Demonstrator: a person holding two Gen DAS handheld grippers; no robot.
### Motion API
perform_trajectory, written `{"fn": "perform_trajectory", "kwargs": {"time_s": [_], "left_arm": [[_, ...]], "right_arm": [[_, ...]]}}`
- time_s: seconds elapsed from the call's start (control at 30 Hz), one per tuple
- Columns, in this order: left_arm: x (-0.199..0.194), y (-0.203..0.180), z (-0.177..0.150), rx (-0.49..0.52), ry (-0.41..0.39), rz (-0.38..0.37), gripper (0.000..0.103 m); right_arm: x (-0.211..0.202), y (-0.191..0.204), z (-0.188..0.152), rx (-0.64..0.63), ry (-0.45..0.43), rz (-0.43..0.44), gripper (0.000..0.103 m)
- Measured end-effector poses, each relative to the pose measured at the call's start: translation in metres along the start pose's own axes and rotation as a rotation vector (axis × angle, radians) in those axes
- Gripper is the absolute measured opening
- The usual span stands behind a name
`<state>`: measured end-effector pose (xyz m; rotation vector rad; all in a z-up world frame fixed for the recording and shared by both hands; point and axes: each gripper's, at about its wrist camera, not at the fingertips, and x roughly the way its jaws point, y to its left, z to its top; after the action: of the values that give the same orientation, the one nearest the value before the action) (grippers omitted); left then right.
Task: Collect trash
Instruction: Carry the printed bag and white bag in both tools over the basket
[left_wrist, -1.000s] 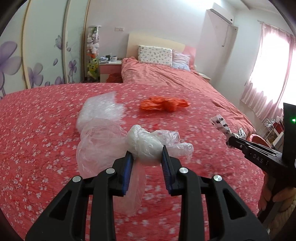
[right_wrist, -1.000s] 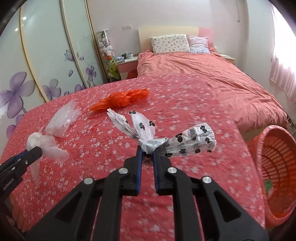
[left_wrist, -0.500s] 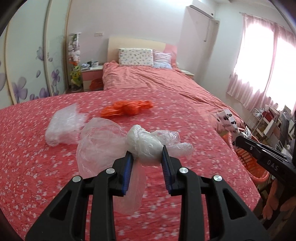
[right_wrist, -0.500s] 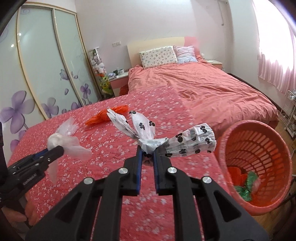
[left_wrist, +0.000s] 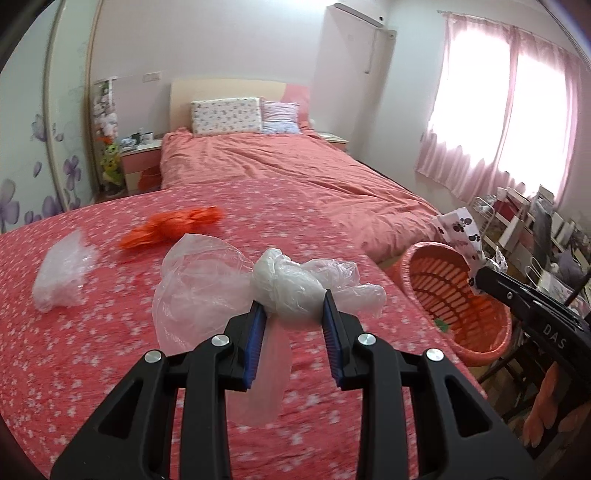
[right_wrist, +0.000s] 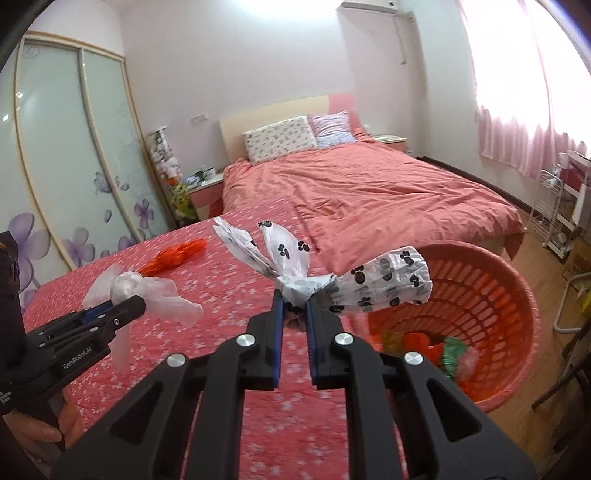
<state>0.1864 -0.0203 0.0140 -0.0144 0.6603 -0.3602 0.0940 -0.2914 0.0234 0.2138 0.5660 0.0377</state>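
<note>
My left gripper (left_wrist: 293, 314) is shut on a knotted clear plastic bag (left_wrist: 284, 288) held above the red flowered bedspread (left_wrist: 92, 350). My right gripper (right_wrist: 294, 308) is shut on a white paw-print bag (right_wrist: 384, 282) held at the near rim of the orange laundry basket (right_wrist: 491, 295). The basket also shows in the left wrist view (left_wrist: 454, 295), at the bed's right side, with the paw-print bag (left_wrist: 461, 236) over it. The basket holds some orange and green trash (right_wrist: 443, 347). An orange bag (left_wrist: 173, 227) and a crumpled clear bag (left_wrist: 62, 273) lie on the bedspread.
A second bed with pink duvet (left_wrist: 288, 170) and pillows stands behind. A nightstand (left_wrist: 142, 162) and wardrobe doors (right_wrist: 74, 166) are at the left. A wire rack (right_wrist: 554, 210) and clutter stand by the curtained window at the right.
Both grippers have swung right with their bags. The orange basket has come into view and the paw-print bag is now at its rim.
</note>
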Motion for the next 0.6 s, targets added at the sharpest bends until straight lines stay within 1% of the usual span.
{"fn": "perform_trajectory", "kwargs": {"time_s": [0.3,0.6], "left_arm": [[0.016,-0.05,0.008,0.036,-0.009,-0.105,0.03],[0.043,-0.107,0.013,0.109,0.008,-0.231,0.03]], "right_arm": [[-0.022,-0.054,0.004,0.049,-0.086,-0.127,0.012],[-0.019,-0.105,0.005,0.132,-0.099,-0.195,0.012]]}}
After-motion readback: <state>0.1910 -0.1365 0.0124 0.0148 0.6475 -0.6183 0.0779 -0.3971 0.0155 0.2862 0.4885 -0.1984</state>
